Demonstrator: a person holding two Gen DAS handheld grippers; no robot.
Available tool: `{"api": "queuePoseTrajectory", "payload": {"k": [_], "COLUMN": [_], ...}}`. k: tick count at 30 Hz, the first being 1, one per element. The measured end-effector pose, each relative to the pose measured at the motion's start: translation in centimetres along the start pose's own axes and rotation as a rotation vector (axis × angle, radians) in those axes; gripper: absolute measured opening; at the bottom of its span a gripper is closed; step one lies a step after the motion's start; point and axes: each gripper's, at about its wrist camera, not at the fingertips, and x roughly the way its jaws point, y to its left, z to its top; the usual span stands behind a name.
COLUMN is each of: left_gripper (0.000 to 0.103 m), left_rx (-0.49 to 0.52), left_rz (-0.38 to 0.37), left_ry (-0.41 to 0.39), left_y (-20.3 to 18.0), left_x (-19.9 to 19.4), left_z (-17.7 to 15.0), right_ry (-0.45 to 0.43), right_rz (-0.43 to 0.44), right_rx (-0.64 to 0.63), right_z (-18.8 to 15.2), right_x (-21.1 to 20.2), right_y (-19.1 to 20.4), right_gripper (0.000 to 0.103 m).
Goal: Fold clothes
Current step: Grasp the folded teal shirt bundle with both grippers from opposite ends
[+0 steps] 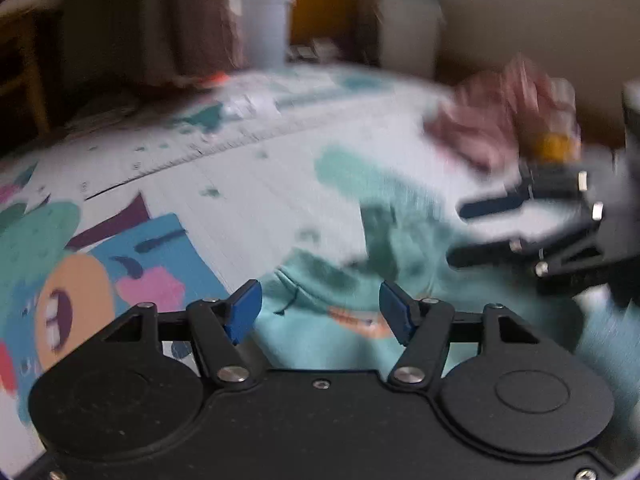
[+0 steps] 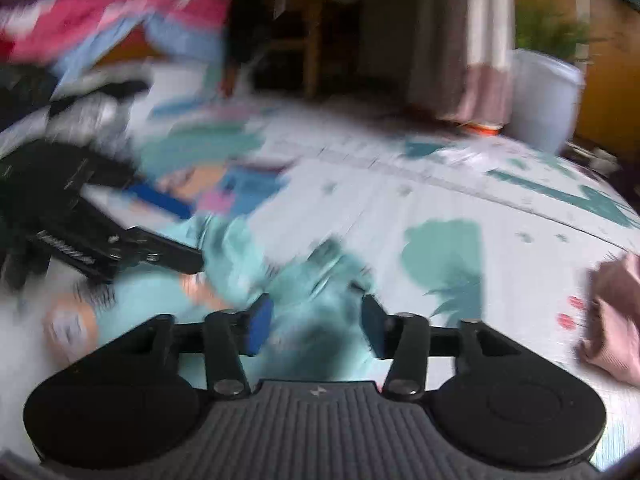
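Both hand-held grippers sit over a mint top (image 1: 360,332) lying rumpled on the play mat (image 1: 248,184). The left one (image 1: 320,312) has its jaws apart with only cloth beneath them, nothing pinched. The right one (image 2: 316,322) looks the same: jaws spread, fabric under them, no grip. My guess is they're positioned at two spots of the top so each can take a side for a fold. A pink garment (image 2: 612,320) waits off to the side, and more clothes (image 2: 112,28) are piled beyond the mat.

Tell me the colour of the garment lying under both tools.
Light mint green garment with an orange print, clearest in the left wrist view.
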Motion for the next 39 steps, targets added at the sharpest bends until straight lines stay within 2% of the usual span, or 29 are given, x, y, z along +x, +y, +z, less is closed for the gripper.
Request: {"api": "queuePoseTrajectory", "payload": {"k": [2,6,10,12,13,14,15,16,18,20,26,28,29,30,31,32,34,39], "left_gripper": [0.065,0.065,0.067,0.066,0.065,0.062,0.051,0.044,0.039,0.036,0.033,0.034,0.036,0.048,0.054,0.062,0.063,0.063], "left_rx": [-0.127,-0.413,-0.668,-0.773,-0.822,-0.867,-0.908,-0.929,-0.929,-0.983,-1.078,-1.049,-1.027,-0.995,-0.964,-0.950,-0.921,-0.807], "left_rz": [-0.002,-0.067,-0.121,-0.123,-0.126,-0.134,-0.141,-0.141,-0.120,-0.131,-0.175,-0.175,-0.173,-0.171,-0.171,-0.176,-0.186,-0.209], "left_ry": [-0.016,0.005,0.011,0.032,0.035,0.024,0.025,0.040,0.070,0.096,0.184,0.199,0.201,0.198,0.183,0.166,0.130,0.091], "left_y": [1.2,2.6,2.5,2.2,2.1,2.2,2.4,2.5,2.1,2.0,1.5,1.1,0.8,0.7,0.8,1.1,1.7,2.5], "left_x": [-1.1,-2.3,-3.2,-3.3,-3.3,-3.4,-3.4,-3.3,-3.0,-2.7,-4.0,-5.2,-5.8,-6.4,-6.7,-6.9,-7.2,-5.4], "left_z": [-0.5,-3.3,-6.8,-8.3,-8.8,-9.1,-9.3,-9.2,-8.7,-8.6,-9.4,-9.7,-9.8,-9.9,-9.9,-9.9,-9.8,-9.2], "right_ry": [0.007,0.071,0.107,0.120,0.115,0.105,0.096,0.091,0.085,0.085,0.149,0.180,0.189,0.189,0.173,0.159,0.148,0.170], "right_rz": [-0.016,0.000,0.017,0.021,0.030,0.039,0.044,0.040,0.031,0.027,0.089,0.111,0.121,0.122,0.106,0.089,0.062,0.105], "right_rx": [0.136,0.457,0.671,0.746,0.785,0.833,0.866,0.873,0.887,0.904,1.005,0.999,0.998,0.991,0.973,0.954,0.915,0.756], "right_z": [-0.2,-2.1,-4.9,-6.5,-7.2,-7.7,-8.1,-8.3,-8.6,-8.7,-9.7,-10.4,-10.7,-10.9,-10.9,-10.9,-10.4,-8.3], "right_x": [-1.0,-1.7,-2.6,-3.0,-3.2,-3.4,-3.5,-3.5,-3.4,-3.4,-5.1,-6.5,-7.2,-8.0,-8.7,-9.3,-9.4,-6.3], "right_y": [-0.8,-2.4,-2.5,-2.1,-2.1,-2.1,-2.0,-1.8,-1.5,-1.3,-1.3,-0.7,-0.6,-0.5,-0.5,-0.6,-0.9,-0.7], "right_gripper": [0.065,0.065,0.068,0.063,0.054,0.051,0.051,0.050,0.050,0.050,0.050,0.050,0.050,0.050,0.053,0.060,0.062,0.062]}}
